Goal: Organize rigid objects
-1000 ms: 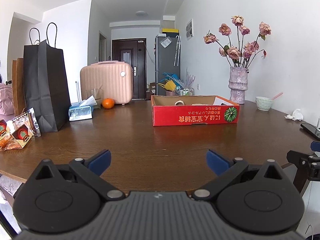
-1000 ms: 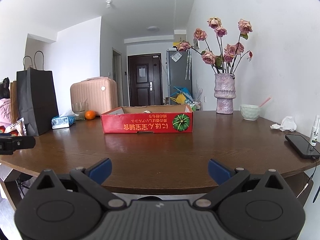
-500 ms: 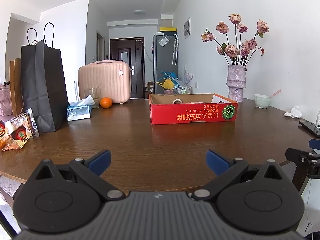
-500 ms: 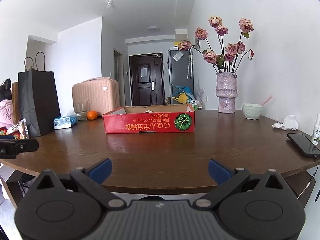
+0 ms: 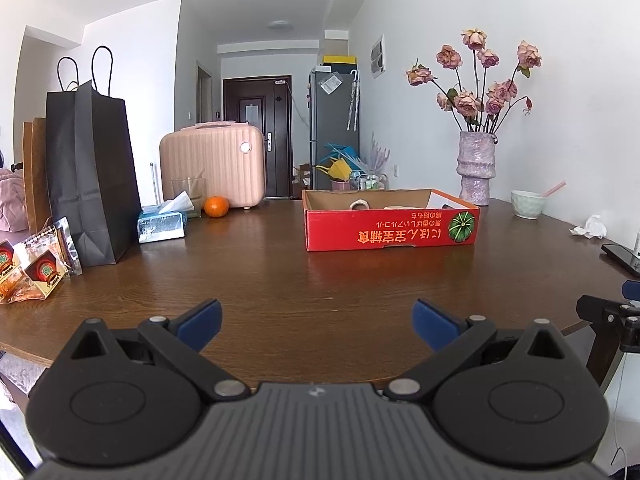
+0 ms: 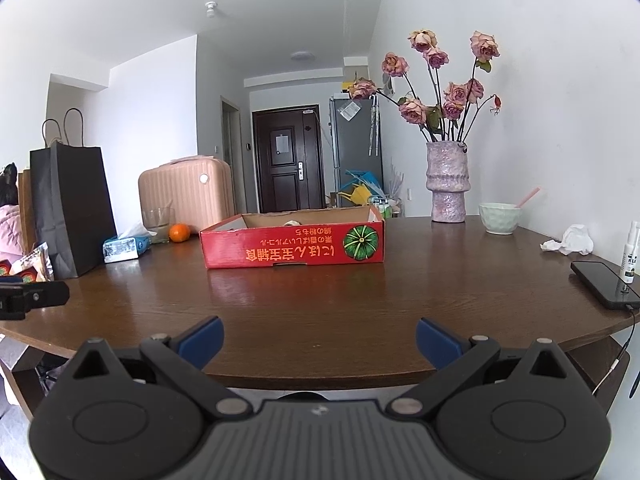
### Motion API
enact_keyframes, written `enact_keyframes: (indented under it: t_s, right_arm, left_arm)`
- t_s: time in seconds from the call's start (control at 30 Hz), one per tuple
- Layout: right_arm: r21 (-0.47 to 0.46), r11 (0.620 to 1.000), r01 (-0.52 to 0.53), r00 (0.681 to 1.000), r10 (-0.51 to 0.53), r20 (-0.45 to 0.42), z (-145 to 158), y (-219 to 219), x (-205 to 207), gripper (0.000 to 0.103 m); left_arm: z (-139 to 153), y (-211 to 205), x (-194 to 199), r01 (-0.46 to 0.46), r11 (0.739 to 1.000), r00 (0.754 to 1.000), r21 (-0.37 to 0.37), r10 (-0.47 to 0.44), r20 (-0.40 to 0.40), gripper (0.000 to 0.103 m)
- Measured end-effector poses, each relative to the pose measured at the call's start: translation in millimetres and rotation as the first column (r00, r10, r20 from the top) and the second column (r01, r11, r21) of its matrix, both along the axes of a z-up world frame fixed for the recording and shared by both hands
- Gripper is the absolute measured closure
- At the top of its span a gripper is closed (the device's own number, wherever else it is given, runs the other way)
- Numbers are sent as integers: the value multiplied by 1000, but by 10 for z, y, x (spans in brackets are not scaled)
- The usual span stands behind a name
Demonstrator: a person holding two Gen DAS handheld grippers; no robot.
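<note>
Red shallow cardboard box (image 5: 390,227) sits mid-desk in the left wrist view, its orange Japanese lettering printed upside down beside a green pumpkin emblem (image 5: 462,227); a pale ring-shaped item (image 5: 359,204) lies inside. The left gripper (image 5: 316,320) hangs over the near edge of the brown wooden desk (image 5: 280,280), jaws wide, holding nothing. In the right wrist view, the box (image 6: 292,244) shows the same inverted lettering, and the right gripper (image 6: 319,338) hovers short of the desk edge, jaws wide and empty. A black smartphone (image 6: 604,284) lies at far right.

Upside-down Japanese lettering, red box (image 5: 390,220)
</note>
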State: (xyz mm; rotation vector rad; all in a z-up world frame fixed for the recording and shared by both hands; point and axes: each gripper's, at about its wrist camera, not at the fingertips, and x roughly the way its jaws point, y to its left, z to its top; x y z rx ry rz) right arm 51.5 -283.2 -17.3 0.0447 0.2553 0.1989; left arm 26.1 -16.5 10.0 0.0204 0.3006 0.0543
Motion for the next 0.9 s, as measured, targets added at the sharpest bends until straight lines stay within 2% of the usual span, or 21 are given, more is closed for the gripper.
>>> enact_keyframes:
  t_s: [0.9]
  right_arm:
    - [-1,1000,-7,1000,7,5,-14,-7,-12,0]
  left_arm:
    - [-12,-17,-10,11,1000,1000,7,-11,0,0]
